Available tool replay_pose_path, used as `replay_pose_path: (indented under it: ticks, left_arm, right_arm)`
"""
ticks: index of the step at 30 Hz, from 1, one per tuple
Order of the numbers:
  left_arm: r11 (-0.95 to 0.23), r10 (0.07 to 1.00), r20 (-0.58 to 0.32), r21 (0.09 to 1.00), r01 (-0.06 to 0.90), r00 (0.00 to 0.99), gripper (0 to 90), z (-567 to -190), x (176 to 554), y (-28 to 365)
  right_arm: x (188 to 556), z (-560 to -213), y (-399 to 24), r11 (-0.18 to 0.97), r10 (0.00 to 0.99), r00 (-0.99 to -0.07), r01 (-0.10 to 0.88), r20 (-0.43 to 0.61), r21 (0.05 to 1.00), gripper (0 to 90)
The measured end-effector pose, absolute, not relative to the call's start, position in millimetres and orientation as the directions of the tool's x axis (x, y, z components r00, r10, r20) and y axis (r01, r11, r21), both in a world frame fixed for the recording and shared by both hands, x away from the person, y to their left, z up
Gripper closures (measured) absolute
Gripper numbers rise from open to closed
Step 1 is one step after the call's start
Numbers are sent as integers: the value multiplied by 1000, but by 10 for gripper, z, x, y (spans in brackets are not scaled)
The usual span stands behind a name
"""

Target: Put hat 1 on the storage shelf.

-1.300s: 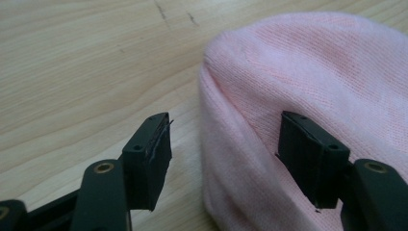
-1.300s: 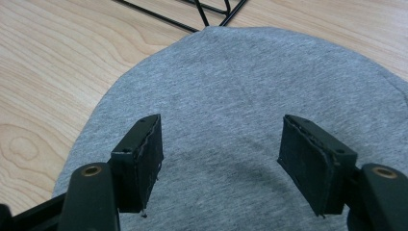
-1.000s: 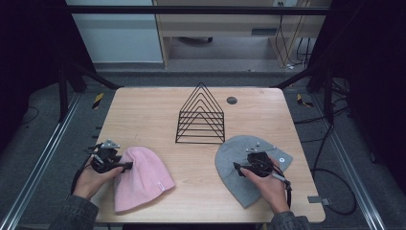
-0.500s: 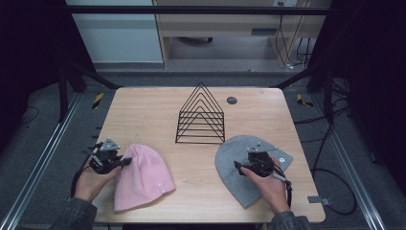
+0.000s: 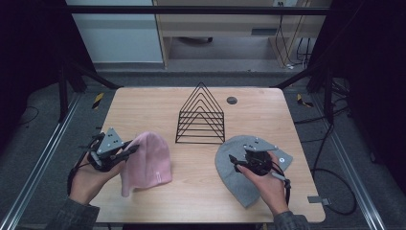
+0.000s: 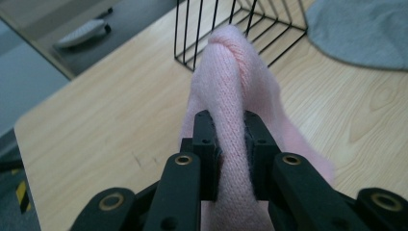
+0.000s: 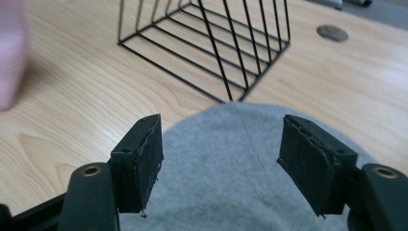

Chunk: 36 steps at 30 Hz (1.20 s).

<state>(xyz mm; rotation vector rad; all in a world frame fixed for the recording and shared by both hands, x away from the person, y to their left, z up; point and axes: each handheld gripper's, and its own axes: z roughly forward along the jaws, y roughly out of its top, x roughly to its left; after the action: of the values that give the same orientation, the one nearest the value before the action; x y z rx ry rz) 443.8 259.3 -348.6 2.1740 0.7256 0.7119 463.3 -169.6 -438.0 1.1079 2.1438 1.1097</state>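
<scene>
The wooden table (image 5: 143, 103) carries a black wire rack (image 5: 201, 115) near its middle, with a small dark round cap (image 5: 231, 100) set into the top just behind and to the right of it. Neither has moved since a second ago.

A grey beanie (image 5: 234, 167) lies flat on the table's right front, where it lay before. The right gripper (image 5: 235, 162) hovers over it with its jaws spread wide and nothing between them; in the right gripper view the grey beanie (image 7: 231, 168) fills the space below the open pads, which do not press on it.

The pink beanie (image 5: 146, 163) sits at the left front, and here the scene has changed. A second ago it lay flat, with the left gripper (image 5: 128, 151) at its left edge. The jaws have just been closing, and now they clamp a bunched fold of the pink knit; the left gripper view shows the pink beanie (image 6: 231, 91) squeezed between the two pads. The gripped edge now stands higher than before, pulled up into a ridge, while the rest of the hat trails down onto the wood, its far end near the rack's front.
</scene>
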Motion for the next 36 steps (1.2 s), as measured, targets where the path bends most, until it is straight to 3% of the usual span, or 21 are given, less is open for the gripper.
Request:
replay_pose_path:
  ticks: [20, 30, 36]
  left_arm:
    - [-550, 600, 252, 819, 163, 760, 782, -2710, 4701, 2249]
    - [-539, 546, 262, 837, 94, 796, 780, -2443, 4598, 2062]
    - [-532, 522, 264, 844, 68, 811, 779, -2431, 4585, 1963]
  right_arm:
    - [4681, -3865, -1020, 456, 678, -729, 317, -94, 831, 326]
    - [4805, -3865, -785, 450, 605, -796, 322, -19, 833, 354]
    - [4865, -3799, -701, 441, 552, -834, 316, 24, 840, 425]
